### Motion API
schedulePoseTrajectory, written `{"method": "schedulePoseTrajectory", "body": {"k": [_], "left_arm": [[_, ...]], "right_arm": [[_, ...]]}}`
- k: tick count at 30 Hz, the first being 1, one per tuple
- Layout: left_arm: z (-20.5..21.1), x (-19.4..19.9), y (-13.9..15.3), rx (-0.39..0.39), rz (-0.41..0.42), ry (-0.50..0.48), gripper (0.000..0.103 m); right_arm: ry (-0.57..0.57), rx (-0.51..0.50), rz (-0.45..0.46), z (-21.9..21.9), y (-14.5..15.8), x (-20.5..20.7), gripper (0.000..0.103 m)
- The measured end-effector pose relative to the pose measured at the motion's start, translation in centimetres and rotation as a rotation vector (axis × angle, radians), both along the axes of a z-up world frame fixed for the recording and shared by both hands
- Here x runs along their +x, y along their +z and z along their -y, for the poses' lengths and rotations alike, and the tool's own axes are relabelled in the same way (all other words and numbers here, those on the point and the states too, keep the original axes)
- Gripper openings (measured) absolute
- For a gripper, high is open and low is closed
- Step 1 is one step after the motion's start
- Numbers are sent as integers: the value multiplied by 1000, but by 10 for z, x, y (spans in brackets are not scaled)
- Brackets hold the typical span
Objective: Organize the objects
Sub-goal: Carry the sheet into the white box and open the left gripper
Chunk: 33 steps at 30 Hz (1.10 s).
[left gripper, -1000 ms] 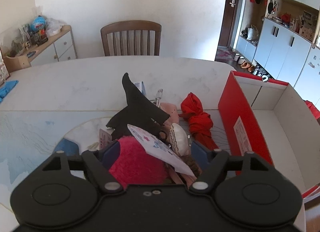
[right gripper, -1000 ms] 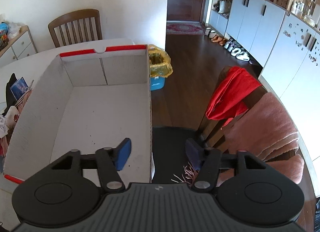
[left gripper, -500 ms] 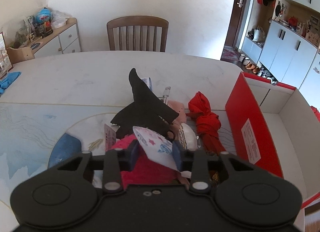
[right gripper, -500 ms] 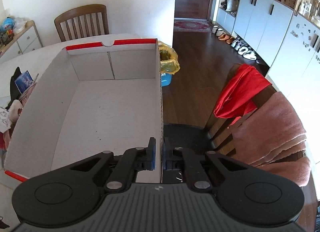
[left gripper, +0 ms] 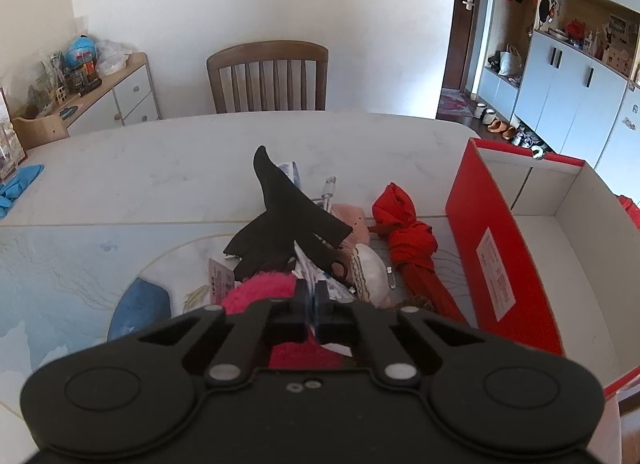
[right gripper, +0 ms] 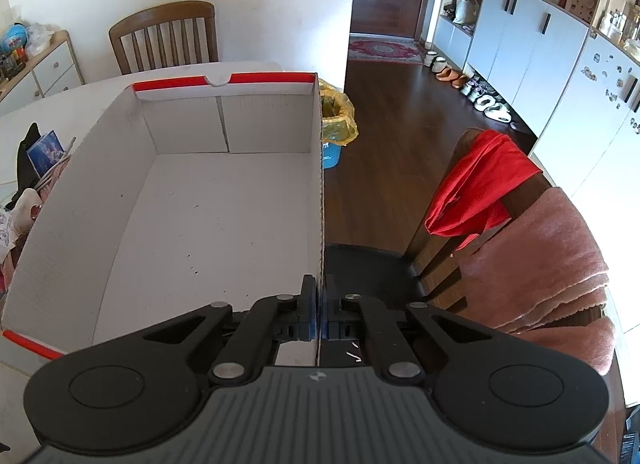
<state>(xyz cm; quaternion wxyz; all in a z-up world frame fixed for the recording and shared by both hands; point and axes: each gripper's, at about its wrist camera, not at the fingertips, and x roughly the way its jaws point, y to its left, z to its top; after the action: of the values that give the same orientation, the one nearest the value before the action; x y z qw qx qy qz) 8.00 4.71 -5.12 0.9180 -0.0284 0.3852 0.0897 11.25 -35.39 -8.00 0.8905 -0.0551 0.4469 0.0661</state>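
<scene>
a: two grippers were busy at once. the left gripper (left gripper: 313, 296) had its jaws pinched on the paper tag (left gripper: 316, 278) of a pink plush (left gripper: 264, 290), right at the near end of the pile (left gripper: 320, 232) on the table (left gripper: 160, 168).

b: and the right?

a: the right gripper (right gripper: 321, 318) had its jaws pressed on the box (right gripper: 224, 200) wall, one pad inside, one outside, near the corner closest to it. the box sat at the table's edge, just beside the pile, with nothing in it.

b: would that tag hold?

a: i doubted it. thin printed card, likely to tear or slide out. the plush looked fluffy, soft and light, so i'd have taken the body instead, where it squashes and grips.

b: what else lay there?

a: a black felt piece (left gripper: 280, 216), flat and pointed; a red cloth (left gripper: 408, 240), twisted into a long limp roll; a white cable (left gripper: 327, 194); something pale and rounded (left gripper: 370, 276) i couldn't name.

b: and the box?

a: corrugated card, red outside, white inside, stiff but light. held by one wall, it could flex or slide.
</scene>
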Motion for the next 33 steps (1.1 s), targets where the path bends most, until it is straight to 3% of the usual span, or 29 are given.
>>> {"method": "schedulePoseTrajectory", "body": {"k": [13, 22, 28, 33], "left_arm": [[2, -23, 48, -83, 86, -54, 0], [51, -16, 80, -181, 149, -250, 0], [99, 4, 78, -189, 132, -391, 0], [133, 22, 56, -213, 71, -465, 0]], "right_arm": [[32, 4, 5, -3, -1, -4, 2], [60, 8, 6, -4, -2, -5, 3], [82, 8, 7, -4, -1, -4, 3], [97, 11, 4, -3, -2, -3, 3]]}}
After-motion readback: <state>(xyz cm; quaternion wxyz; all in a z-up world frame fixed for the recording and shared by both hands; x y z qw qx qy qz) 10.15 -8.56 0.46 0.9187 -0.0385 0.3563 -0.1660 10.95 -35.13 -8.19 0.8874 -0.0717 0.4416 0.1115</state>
